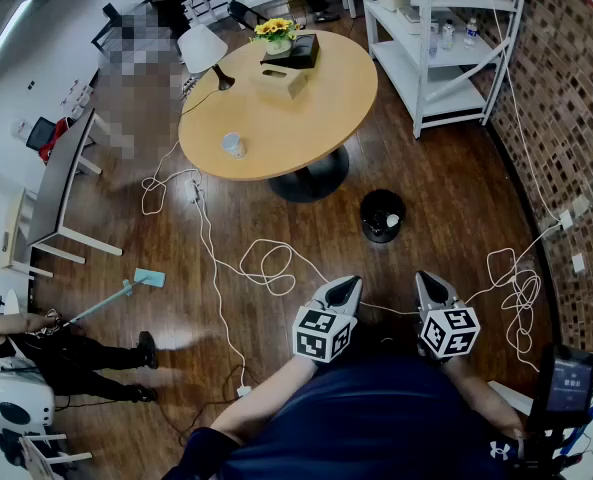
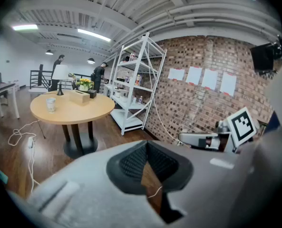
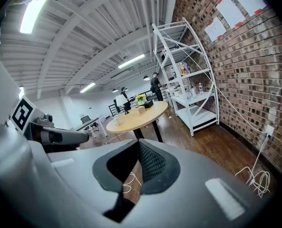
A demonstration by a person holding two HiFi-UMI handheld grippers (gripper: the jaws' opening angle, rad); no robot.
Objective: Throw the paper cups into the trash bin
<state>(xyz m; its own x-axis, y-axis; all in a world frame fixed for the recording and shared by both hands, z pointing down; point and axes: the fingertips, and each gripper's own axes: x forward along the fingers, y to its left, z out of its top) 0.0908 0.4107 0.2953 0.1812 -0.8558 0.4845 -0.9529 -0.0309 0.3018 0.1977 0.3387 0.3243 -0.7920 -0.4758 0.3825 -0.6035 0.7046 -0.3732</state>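
Paper cup (image 1: 233, 145), small and white, stands upright on the left part of the round light-wood table (image 1: 316, 108), well ahead of us. Nearer, we hold our left gripper (image 1: 346, 283) clenched and empty, jaws together. Beyond and between both grippers, the round black trash bin (image 1: 382, 215) sits on the dark wooden floor (image 1: 446, 188). Our right gripper (image 1: 422, 279) is likewise clenched on nothing.

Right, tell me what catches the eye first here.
The round wooden table dominates the room's middle, with a lone paper cup near its edge. A black trash bin stands on the floor near it. The left hand-held gripper and right hand-held gripper hang shut and empty up front.
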